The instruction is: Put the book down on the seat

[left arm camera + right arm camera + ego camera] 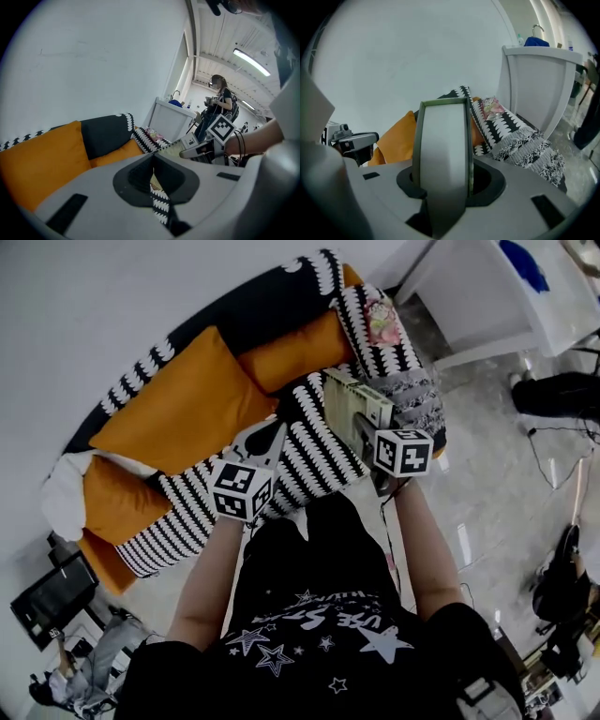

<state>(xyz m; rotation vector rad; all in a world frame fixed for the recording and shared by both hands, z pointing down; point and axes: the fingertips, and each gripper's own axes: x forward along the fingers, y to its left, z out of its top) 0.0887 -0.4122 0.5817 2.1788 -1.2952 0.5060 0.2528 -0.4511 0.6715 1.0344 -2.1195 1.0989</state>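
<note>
Clamping book (443, 150), right gripper (364, 427) hanging over right end of seat (314, 465); left gripper (269, 439) clenched empty above bare seat middle.

White lettering among printed stars on the person's black cotton T-shirt (309, 652), nearer the camera than the black-and-white patterned sofa (314, 451), is too warped to read; nothing else shows legible print.

The book (352, 399) is held in the jaws of the right gripper (366, 427), above the seat (314, 456) and near the armrest (384, 348) at its right end. The left gripper (266, 441) is positioned to the left, over the seat. Cushions (187, 404) are propped against the backrest (253, 306). A cabinet (487, 296) appears to stand beyond the armrest.
</note>
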